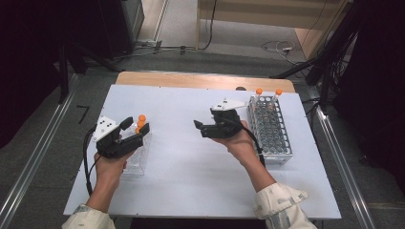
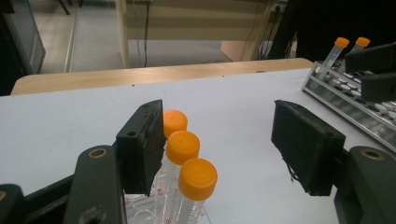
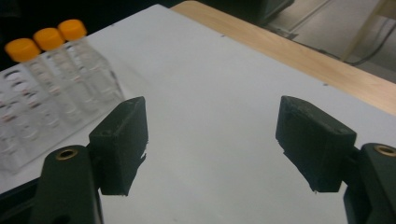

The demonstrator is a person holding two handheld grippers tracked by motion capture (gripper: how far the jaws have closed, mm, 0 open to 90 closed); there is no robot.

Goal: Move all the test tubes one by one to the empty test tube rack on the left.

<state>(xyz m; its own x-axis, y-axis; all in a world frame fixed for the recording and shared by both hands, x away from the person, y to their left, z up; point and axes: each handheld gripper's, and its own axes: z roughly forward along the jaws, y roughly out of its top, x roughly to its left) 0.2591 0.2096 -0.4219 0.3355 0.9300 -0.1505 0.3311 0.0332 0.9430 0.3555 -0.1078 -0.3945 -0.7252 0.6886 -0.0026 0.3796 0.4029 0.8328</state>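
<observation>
There are three tubes with orange caps (image 2: 183,147) in one clear rack (image 1: 136,160). Two more orange-capped tubes (image 1: 259,91) stand in one metal rack (image 1: 270,131). That makes five tubes and two racks on one table (image 1: 191,162). There are two tongs.

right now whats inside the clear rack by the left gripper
Three orange-capped tubes stand in a row in the clear rack, right beside the open left gripper, whose jaws hold nothing. The tubes' lower ends and the rest of the rack's slots are covered by the gripper and hand.
</observation>
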